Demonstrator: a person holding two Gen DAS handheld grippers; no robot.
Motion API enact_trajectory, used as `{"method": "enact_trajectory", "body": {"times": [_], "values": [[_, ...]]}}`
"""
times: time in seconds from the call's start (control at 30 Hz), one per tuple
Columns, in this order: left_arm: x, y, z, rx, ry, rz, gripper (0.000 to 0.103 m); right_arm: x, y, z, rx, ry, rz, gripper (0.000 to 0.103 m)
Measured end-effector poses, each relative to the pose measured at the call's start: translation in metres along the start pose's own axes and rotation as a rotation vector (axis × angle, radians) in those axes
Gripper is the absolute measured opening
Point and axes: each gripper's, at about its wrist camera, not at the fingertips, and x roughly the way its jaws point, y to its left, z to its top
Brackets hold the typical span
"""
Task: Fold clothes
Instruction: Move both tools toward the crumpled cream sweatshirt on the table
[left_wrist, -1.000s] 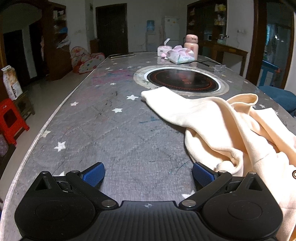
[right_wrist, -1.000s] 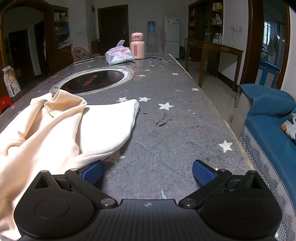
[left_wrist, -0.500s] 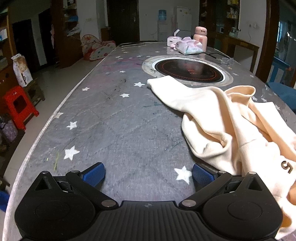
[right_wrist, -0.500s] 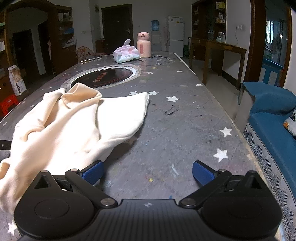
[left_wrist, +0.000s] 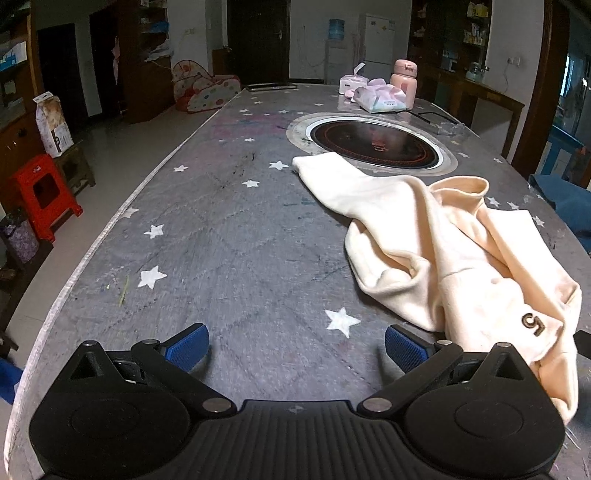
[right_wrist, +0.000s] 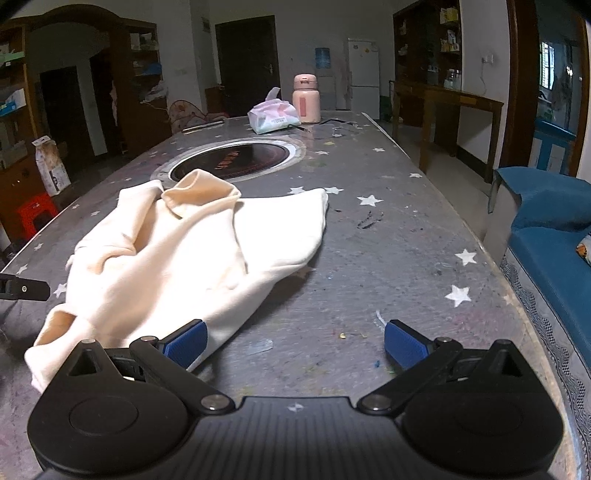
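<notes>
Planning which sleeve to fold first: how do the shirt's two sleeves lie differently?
The left sleeve stretches out flat toward the round cooktop, its cuff touching the rim. The right sleeve is wider and ends short of it. Both are cream, flat on the table.

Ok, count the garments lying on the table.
1: a crumpled cream sweatshirt on the grey star-print table, in front of the round inset cooktop. Nothing else shows, though its folds could hide something small.

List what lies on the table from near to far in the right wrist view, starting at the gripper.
Right gripper → cream garment → round inset cooktop → tissue pack → pink bottle.
</notes>
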Motion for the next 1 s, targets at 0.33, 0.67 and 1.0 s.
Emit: {"method": "enact_trajectory", "body": {"times": [0.33, 0.67, 1.0], "values": [[-0.018, -0.01, -0.002, 0.005, -0.01, 0.018, 0.103, -0.013, 0.009, -0.001, -0.013, -0.021, 0.023, 0.103], [-0.03, -0.02, 0.0, 0.024, -0.021, 0.018, 0.103, -0.023, 0.012, -0.001, -0.016, -0.037, 0.029, 0.103], [-0.032, -0.027, 0.0, 0.039, -0.013, 0.018, 0.103, -0.029, 0.017, 0.0, -0.028, -0.043, 0.036, 0.103]]}}
